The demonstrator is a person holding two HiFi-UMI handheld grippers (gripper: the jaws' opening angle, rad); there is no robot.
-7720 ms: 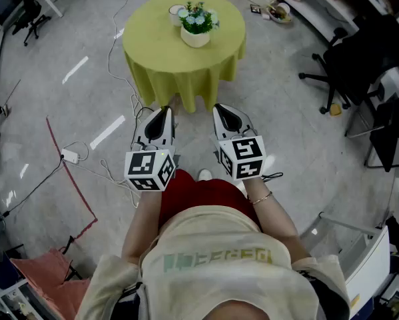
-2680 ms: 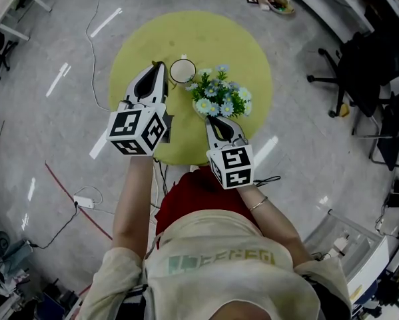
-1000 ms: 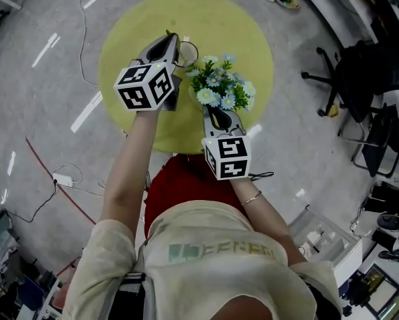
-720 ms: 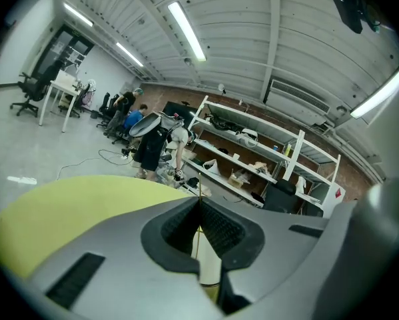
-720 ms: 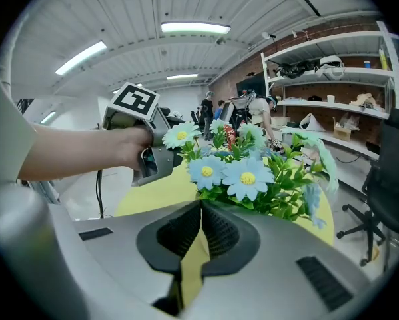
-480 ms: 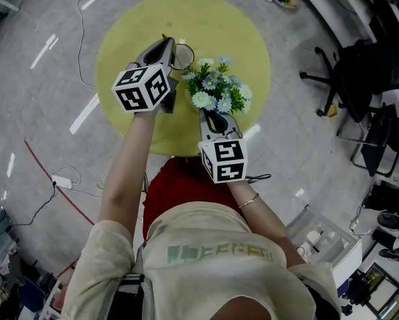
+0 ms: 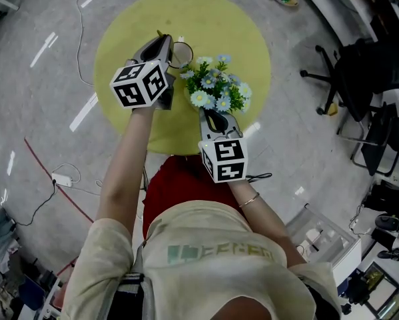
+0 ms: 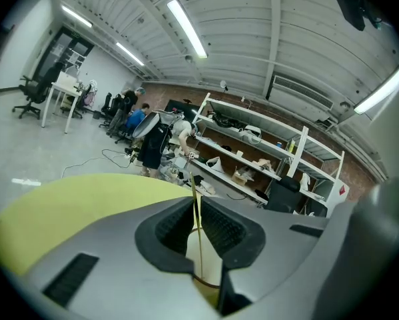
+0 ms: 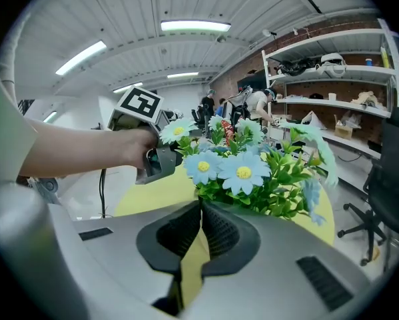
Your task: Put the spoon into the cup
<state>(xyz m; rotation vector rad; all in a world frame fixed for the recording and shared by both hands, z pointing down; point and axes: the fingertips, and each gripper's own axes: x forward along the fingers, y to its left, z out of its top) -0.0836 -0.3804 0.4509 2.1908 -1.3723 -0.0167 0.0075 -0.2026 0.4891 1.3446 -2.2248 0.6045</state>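
On the round yellow table (image 7: 126, 25), a cream cup (image 7: 183, 53) with a dark rim stands next to a flower pot. My left gripper (image 7: 164, 41) hovers at the cup's left side, shut on the spoon (image 8: 196, 222), a thin yellowish handle seen edge-on between the pads. In the left gripper view the handle runs down in front of the cup (image 8: 206, 255), just beyond the left gripper (image 8: 196, 202); the spoon's bowl is hidden. My right gripper (image 7: 211, 116) hangs shut and empty at the table's near edge, below the flowers. Its tips (image 9: 200, 207) meet.
The pot of blue and white flowers (image 7: 218, 91) stands between the two grippers, right of the cup; the flowers (image 9: 252, 172) fill the right gripper view. Cables (image 7: 59, 179) lie on the floor at left. Office chairs (image 7: 359, 79) stand at right.
The person has walked up to the table and the left gripper has reached the cup. Over the last second both grippers have stayed in place.
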